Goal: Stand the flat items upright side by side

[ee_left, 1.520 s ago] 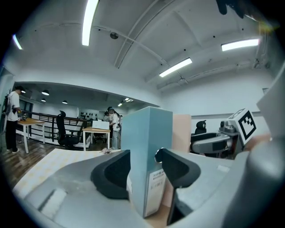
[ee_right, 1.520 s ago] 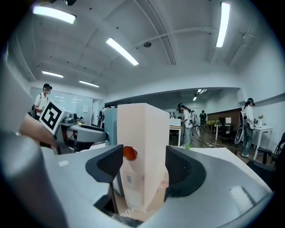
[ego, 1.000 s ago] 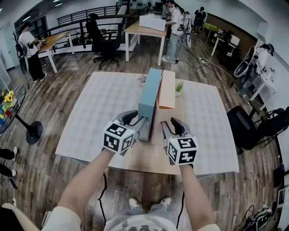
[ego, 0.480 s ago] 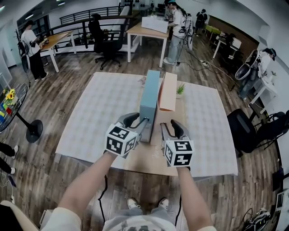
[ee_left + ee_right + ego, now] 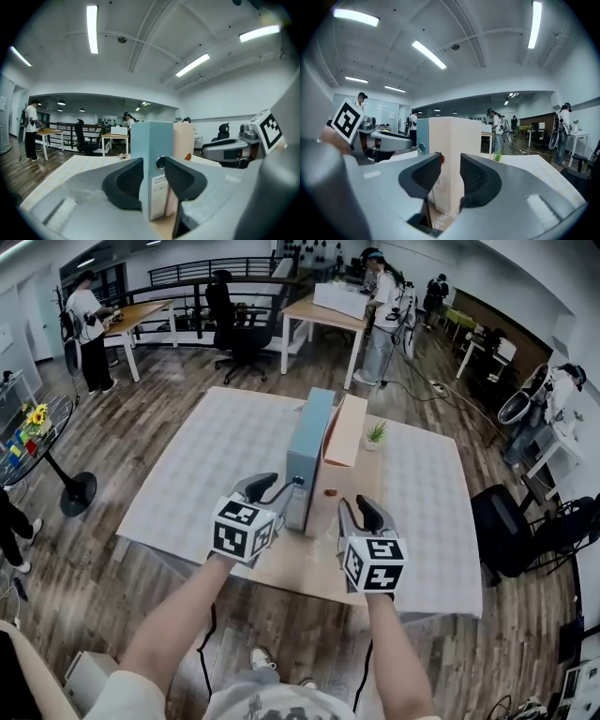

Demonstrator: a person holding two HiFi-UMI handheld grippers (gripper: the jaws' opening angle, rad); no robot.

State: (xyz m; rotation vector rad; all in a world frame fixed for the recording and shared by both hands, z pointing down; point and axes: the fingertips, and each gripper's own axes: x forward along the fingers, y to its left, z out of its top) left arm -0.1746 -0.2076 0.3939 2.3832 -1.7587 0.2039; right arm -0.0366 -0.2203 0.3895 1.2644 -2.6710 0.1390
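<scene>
Currently both binders stand upright on the table (image 5: 187, 474). The blue binder (image 5: 307, 451) has its spine toward me, and the peach binder (image 5: 345, 432) is just to its right, set further back. Whether their covers touch I cannot tell. My left gripper (image 5: 286, 491) is at the near end of the blue binder, by its left corner. In the left gripper view its jaws stand partly apart and clamp nothing, with the blue spine rising just beyond the tips. My right gripper (image 5: 352, 510) hovers over the tan strip (image 5: 323, 549) in front of the peach binder, clear of it. Its jaws are closing with nothing between them, and the peach spine is ahead. A small plant (image 5: 375, 434) stands just right of the peach binder.
</scene>
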